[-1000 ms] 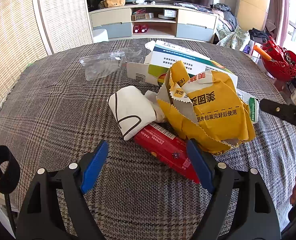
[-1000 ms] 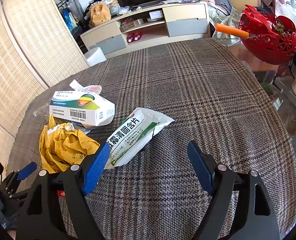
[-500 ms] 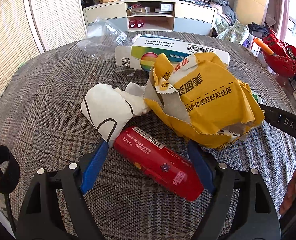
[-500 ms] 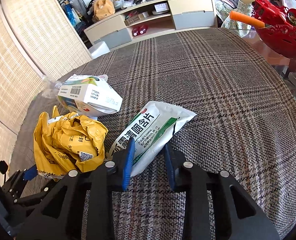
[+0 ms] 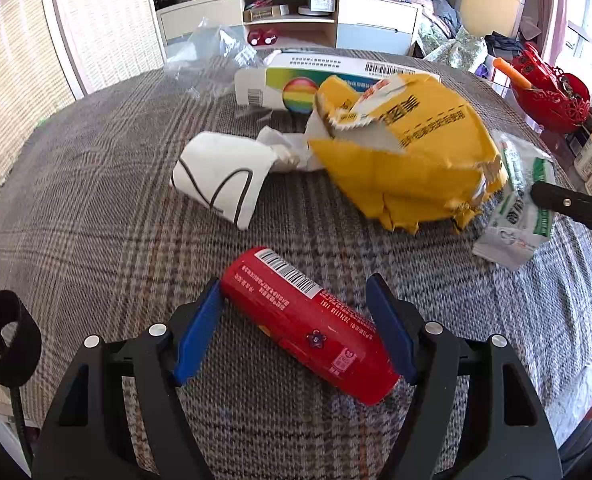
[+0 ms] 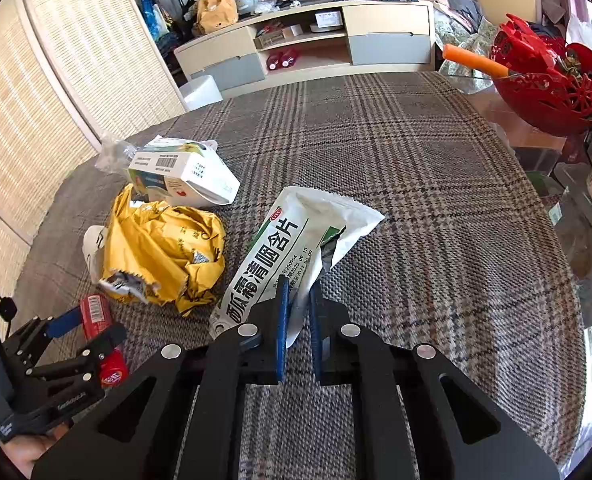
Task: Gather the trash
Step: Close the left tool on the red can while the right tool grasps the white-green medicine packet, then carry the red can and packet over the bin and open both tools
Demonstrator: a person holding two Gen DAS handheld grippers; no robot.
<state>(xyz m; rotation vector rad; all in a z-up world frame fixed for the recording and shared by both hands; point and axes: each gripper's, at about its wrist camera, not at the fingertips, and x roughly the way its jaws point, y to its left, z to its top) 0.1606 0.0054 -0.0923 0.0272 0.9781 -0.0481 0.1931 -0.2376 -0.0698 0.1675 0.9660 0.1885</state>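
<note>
Red tube [image 5: 310, 324] diagonally between left gripper's [image 5: 296, 328] blue pads

Both wrist cameras look steeply down, close over the plaid tablecloth [image 5: 95, 208], sharing the yellow wrapper [image 6: 163, 248] mid-frame.

Right gripper [image 6: 296, 300] pinching white sachet [image 6: 291, 240]

right gripper [image 6: 296, 292] jaws now clamped on white pouch [image 6: 291, 248]
</note>
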